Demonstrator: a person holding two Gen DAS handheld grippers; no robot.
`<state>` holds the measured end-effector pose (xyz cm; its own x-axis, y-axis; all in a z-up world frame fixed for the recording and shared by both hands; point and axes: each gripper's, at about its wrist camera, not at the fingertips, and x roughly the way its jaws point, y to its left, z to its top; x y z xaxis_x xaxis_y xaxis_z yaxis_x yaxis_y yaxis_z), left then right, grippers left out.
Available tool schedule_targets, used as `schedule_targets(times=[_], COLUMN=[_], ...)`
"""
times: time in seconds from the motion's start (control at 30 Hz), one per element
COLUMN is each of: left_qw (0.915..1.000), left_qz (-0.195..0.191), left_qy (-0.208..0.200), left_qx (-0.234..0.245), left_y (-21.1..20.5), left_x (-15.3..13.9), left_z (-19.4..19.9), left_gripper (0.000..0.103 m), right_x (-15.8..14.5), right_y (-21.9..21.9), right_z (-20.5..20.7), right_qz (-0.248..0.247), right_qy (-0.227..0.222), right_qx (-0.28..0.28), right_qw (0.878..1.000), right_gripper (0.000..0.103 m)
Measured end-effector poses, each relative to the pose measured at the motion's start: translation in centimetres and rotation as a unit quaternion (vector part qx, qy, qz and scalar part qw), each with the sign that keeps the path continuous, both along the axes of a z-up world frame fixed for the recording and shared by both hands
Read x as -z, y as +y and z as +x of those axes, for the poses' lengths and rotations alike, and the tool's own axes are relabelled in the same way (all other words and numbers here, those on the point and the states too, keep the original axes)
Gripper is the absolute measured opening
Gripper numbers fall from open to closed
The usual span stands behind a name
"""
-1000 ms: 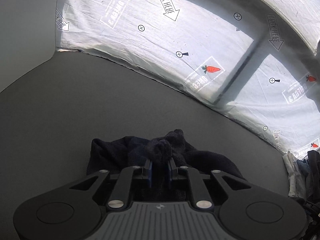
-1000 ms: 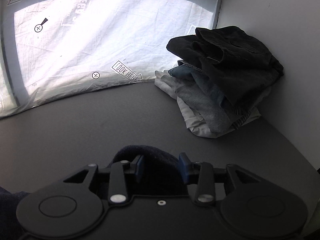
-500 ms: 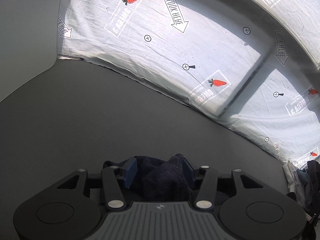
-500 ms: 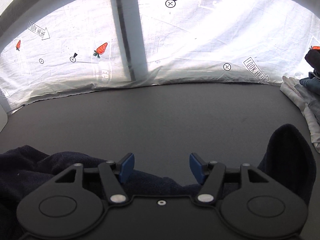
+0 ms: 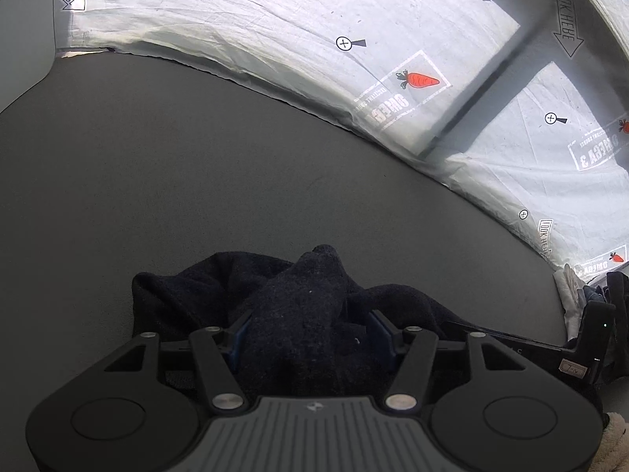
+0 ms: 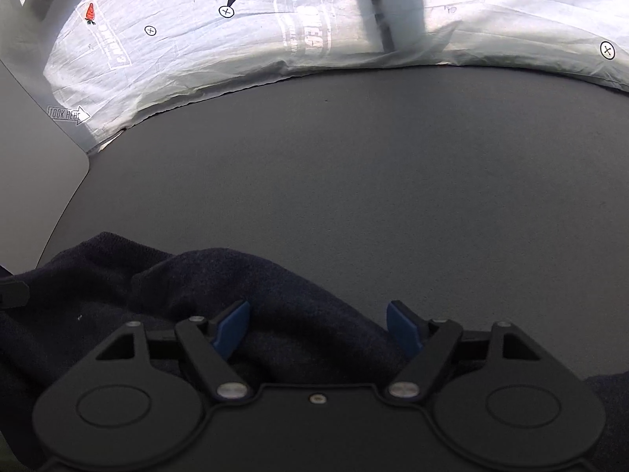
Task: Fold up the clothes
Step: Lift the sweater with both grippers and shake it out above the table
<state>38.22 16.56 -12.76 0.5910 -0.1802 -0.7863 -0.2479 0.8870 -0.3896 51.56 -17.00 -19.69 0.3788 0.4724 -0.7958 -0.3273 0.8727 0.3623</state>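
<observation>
A dark navy knit garment [image 5: 184,295] lies crumpled on the dark grey table [image 5: 196,165]. My left gripper [image 5: 309,332] is open, its blue-padded fingers [image 5: 239,334] wide apart, and a raised bunch of the garment sits between them. In the right wrist view the same garment [image 6: 188,279] spreads across the lower left. My right gripper [image 6: 317,326] is open. Its left finger [image 6: 232,324] rests over the cloth and its right finger [image 6: 401,328] stands over bare table [image 6: 373,181].
A white printed sheet [image 5: 314,27] with carrots and arrows backs the table's far edge. A pile of other clothes [image 5: 574,287] sits at the far right in the left wrist view, behind the black body of the other gripper [image 5: 589,338]. A pale wall [image 6: 35,145] bounds the left.
My left gripper went from shut on the garment to open, and stays open with the cloth bunched between its fingers. My right gripper swung left, away from the clothes pile, over the garment's edge.
</observation>
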Motion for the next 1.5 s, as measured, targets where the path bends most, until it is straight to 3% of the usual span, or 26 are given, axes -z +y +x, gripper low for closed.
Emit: schedule_targets(times=[0.1, 0.13, 0.17, 0.37, 0.53, 0.63, 0.9, 1.0, 1.23, 1.33, 1.5], left_qw=[0.9999, 0.9999, 0.9999, 0.9967, 0.9871, 0.9743, 0.9289, 0.9098, 0.8659, 0.8566, 0.8535], left_qz=[-0.004, -0.005, -0.003, 0.013, 0.035, 0.058, 0.074, 0.079, 0.096, 0.099, 0.094], left_qy=[0.006, 0.007, -0.001, -0.079, -0.156, -0.218, -0.363, -0.407, -0.491, -0.506, -0.512], left_qx=[-0.008, -0.011, -0.012, -0.011, -0.005, 0.004, 0.012, 0.013, 0.014, 0.013, 0.011], left_y=[0.0, 0.1, 0.0, -0.9, -2.1, -3.3, -4.7, -5.3, -6.7, -7.1, -7.3], left_x=[0.4, 0.4, -0.1, -4.7, -9.5, -13.7, -23.2, -26.3, -31.3, -32.4, -33.0], left_z=[0.5, 0.6, 0.8, 1.6, 1.9, 1.7, -2.3, -4.4, -11.2, -13.5, -16.0], left_gripper=[0.028, 0.016, 0.012, 0.005, 0.004, 0.004, 0.004, 0.004, 0.004, 0.004, 0.004], right_x=[-0.2, -0.3, -0.7, -4.8, -10.4, -14.3, -24.9, -27.7, -32.2, -33.2, -34.5], right_y=[-1.7, -2.2, -2.4, -2.7, -3.6, -4.1, -5.7, -6.0, -7.3, -7.9, -8.6], right_z=[-0.6, -1.0, -1.4, -2.6, -3.6, -4.6, -9.4, -11.7, -17.9, -20.2, -23.1], right_qz=[0.044, 0.050, 0.049, 0.019, 0.012, 0.019, 0.048, 0.047, 0.061, 0.068, 0.077], right_qy=[-0.024, -0.035, -0.052, -0.163, -0.268, -0.330, -0.483, -0.528, -0.593, -0.605, -0.610], right_qx=[0.050, 0.068, 0.077, 0.104, 0.134, 0.144, 0.168, 0.171, 0.174, 0.171, 0.162], right_qw=[0.997, 0.996, 0.994, 0.981, 0.954, 0.933, 0.858, 0.830, 0.784, 0.774, 0.772], right_gripper=[0.019, 0.014, 0.010, 0.007, 0.007, 0.006, 0.006, 0.006, 0.006, 0.006, 0.006])
